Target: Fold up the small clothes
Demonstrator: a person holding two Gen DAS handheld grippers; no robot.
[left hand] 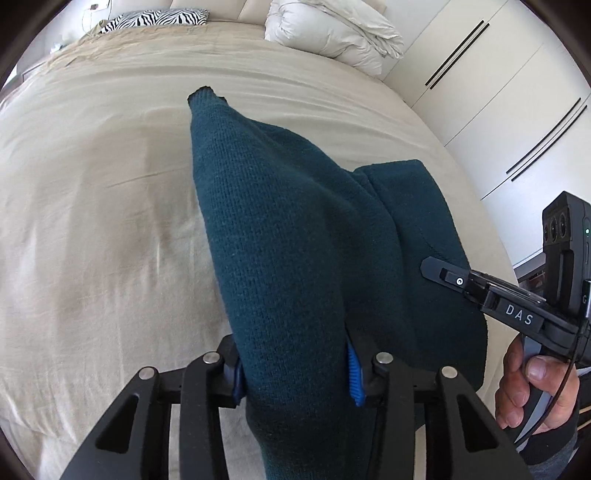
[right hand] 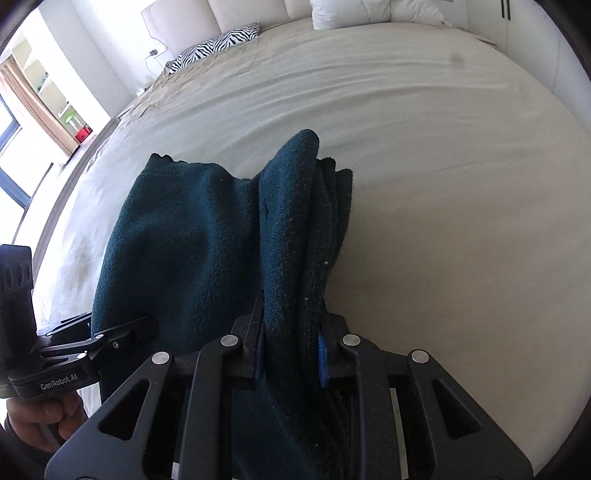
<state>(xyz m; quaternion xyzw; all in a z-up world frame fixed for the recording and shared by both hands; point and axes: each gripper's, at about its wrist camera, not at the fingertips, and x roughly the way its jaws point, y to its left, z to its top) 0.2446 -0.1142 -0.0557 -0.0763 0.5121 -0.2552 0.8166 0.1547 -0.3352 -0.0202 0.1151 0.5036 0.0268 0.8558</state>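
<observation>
Bed [left hand: 92, 221]: wide beige sheet, lightly wrinkled, filling both views; white duvet [left hand: 332, 33] bunched at the far right corner, zebra pillow [left hand: 155, 18] at the far left. Wardrobe doors [left hand: 517, 110] along the right wall.

Sweater [left hand: 288, 240]: dark teal knit, held up over the near part of the bed between the two grippers, hanging in thick gathered layers. One loose corner points toward the far side; whether any part touches the sheet cannot be told.

Left gripper [left hand: 295, 373]: closed down on a thick bunch of the sweater, blue pads [left hand: 355, 376] pressed against the knit on both sides.

Right gripper [right hand: 290, 360]: likewise clamped on several stacked layers of the sweater, just beside the left gripper.

Step in hand, as judged: carry the gathered sweater and lay it flat for the next fold.

- Keep both grips firm; thick knit slips when layers shift.
- Spread the grippers apart to draw the held edge taut before lowering.
- Lower the hanging end first onto bare sheet, then drag toward the near side to smooth wrinkles.
- Release only once the layers lie aligned.
</observation>
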